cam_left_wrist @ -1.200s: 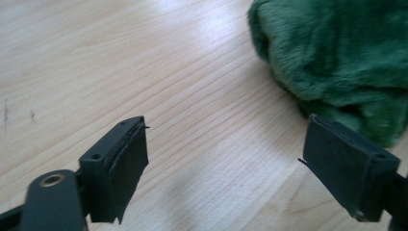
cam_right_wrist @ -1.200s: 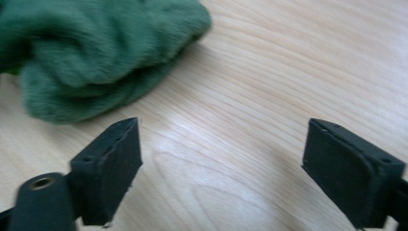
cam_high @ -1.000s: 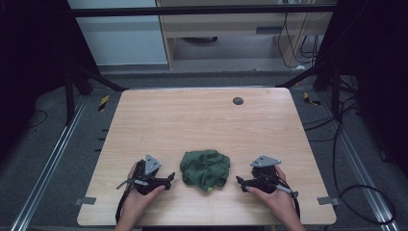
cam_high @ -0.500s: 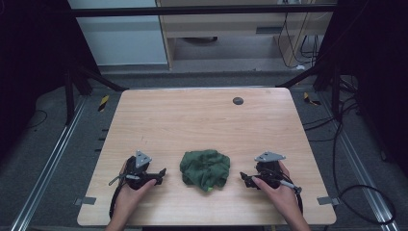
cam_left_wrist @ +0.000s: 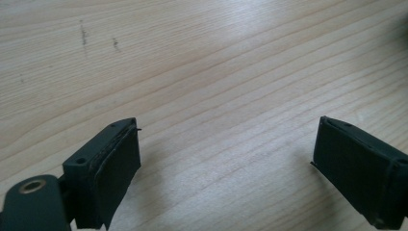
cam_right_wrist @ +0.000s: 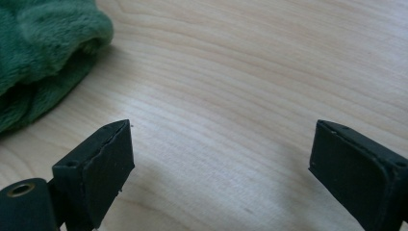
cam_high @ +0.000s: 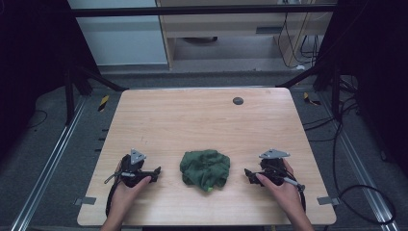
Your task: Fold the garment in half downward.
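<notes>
A crumpled green cloth (cam_high: 205,168) lies on the wooden worktop (cam_high: 202,120) between the left tongs (cam_high: 155,172) and right tongs (cam_high: 248,174), both spread wide, empty, clear of it.

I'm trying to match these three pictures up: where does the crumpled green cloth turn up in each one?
High view: green cloth lies near the table's front edge, between the two grippers.
Left gripper view: just a dark sliver at the upper right edge, too little to identify.
Right gripper view: cloth fills the upper left corner.
Shared landmark: the wooden tabletop.
</notes>
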A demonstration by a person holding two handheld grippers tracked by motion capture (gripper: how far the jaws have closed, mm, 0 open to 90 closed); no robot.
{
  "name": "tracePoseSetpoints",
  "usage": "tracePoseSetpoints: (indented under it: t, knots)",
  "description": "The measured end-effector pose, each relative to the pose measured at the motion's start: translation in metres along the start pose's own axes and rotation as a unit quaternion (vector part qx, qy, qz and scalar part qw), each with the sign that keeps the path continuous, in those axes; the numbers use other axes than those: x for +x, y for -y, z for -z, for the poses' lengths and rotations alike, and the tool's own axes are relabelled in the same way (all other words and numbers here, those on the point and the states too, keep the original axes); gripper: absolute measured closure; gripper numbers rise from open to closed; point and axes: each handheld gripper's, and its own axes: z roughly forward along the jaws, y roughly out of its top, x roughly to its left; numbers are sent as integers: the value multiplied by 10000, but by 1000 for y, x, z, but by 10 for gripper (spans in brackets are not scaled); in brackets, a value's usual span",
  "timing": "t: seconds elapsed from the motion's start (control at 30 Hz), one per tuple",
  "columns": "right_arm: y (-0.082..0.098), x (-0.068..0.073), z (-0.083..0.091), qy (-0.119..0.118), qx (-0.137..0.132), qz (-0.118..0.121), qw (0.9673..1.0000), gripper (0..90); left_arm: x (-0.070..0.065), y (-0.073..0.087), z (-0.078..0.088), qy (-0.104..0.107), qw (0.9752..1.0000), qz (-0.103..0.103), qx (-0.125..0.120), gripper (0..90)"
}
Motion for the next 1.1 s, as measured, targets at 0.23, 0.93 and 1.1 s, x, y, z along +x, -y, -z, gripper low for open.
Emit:
tracePoseSetpoints:
  t: [0.23, 0.93, 1.1]
  knots:
    - [-6, -9, -5, 158, -37, -102, 9998, 85, 6, 2, -2, 16, 9999, 121, 43, 83]
    - [-20, -32, -18, 470, -6, -281, 9985, 84, 19, -14, -21, 165, 9998, 78, 63, 42]
    - [-20, -39, -21, 464, -111, -465, 9978, 88, 24, -23, -32, 295, 9995, -11, 82, 22]
